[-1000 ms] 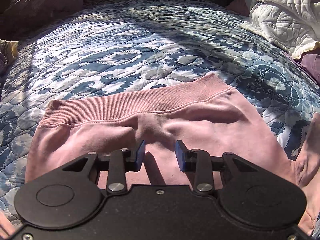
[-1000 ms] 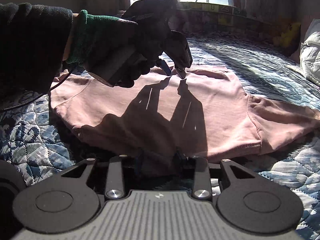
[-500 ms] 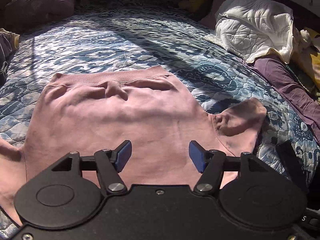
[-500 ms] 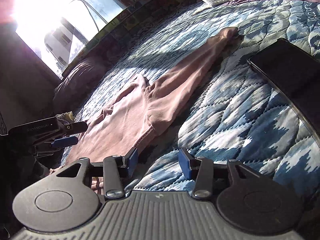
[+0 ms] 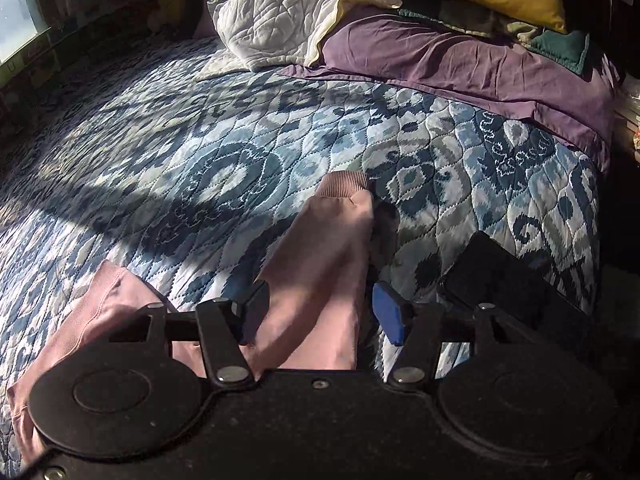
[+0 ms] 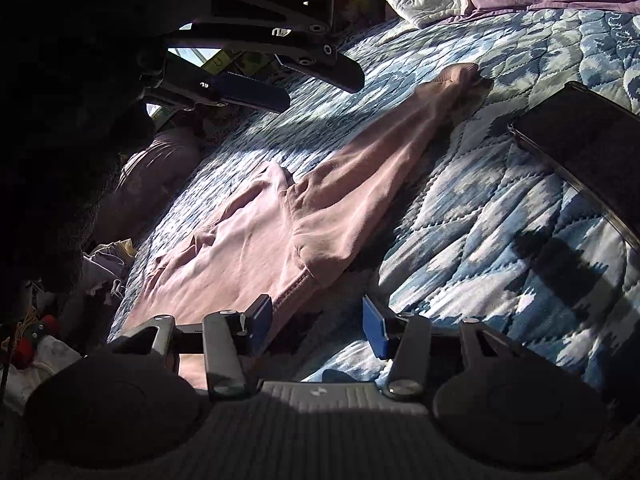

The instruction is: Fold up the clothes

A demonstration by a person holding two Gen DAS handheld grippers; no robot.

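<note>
A pink sweatshirt [image 6: 256,248] lies spread flat on the bed's blue patterned quilt [image 5: 200,168], one sleeve [image 5: 324,256] stretched out straight toward the pillows, its ribbed cuff [image 5: 346,184] at the far end. The left gripper [image 5: 320,312] hangs just over that sleeve with its jaws spread wide, one either side of the cloth, holding nothing. The right gripper [image 6: 316,320] sits low near the shoulder seam, also spread and empty.

To my eye the sleeve fold is the step in hand: the next move wants the left gripper to drop, pinch the sleeve and carry it across the body, while the right steadies the shoulder.

A dark flat phone-like slab [image 6: 580,136] rests on the quilt just beside the sleeve and could be nudged. A white quilted blanket [image 5: 296,12] and a purple sheet [image 5: 460,60] are heaped well beyond the cuff.
</note>
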